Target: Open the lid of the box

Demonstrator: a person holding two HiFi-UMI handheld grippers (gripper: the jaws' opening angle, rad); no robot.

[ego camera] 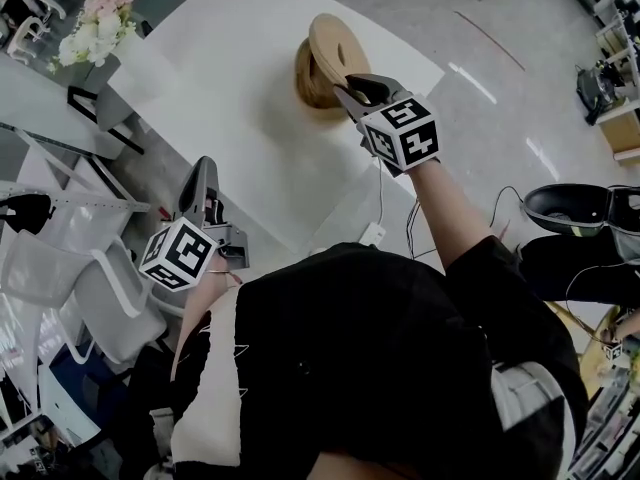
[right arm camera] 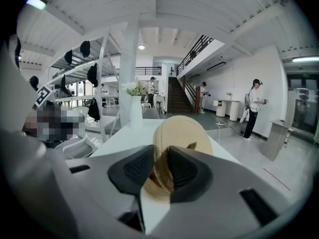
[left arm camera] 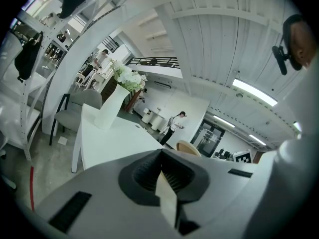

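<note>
A round straw-coloured box (ego camera: 310, 86) stands on the white table (ego camera: 220, 108) towards its far side. Its flat lid (ego camera: 338, 46) is tipped up on edge above the box, and my right gripper (ego camera: 352, 88) is shut on the lid's near rim. In the right gripper view the lid (right arm camera: 183, 132) stands upright between the two dark pads of the right gripper (right arm camera: 160, 158), and the box under it is hidden. My left gripper (ego camera: 203, 173) hangs at the table's near left edge, away from the box. It is shut with nothing in it (left arm camera: 162, 156).
A white vase of flowers (ego camera: 95, 23) stands at the table's far left corner. Grey chairs (ego camera: 60, 268) are by the left side. A white power strip (ego camera: 372, 234) with a cable lies on the floor near the table. People (right arm camera: 254, 106) stand far off in the room.
</note>
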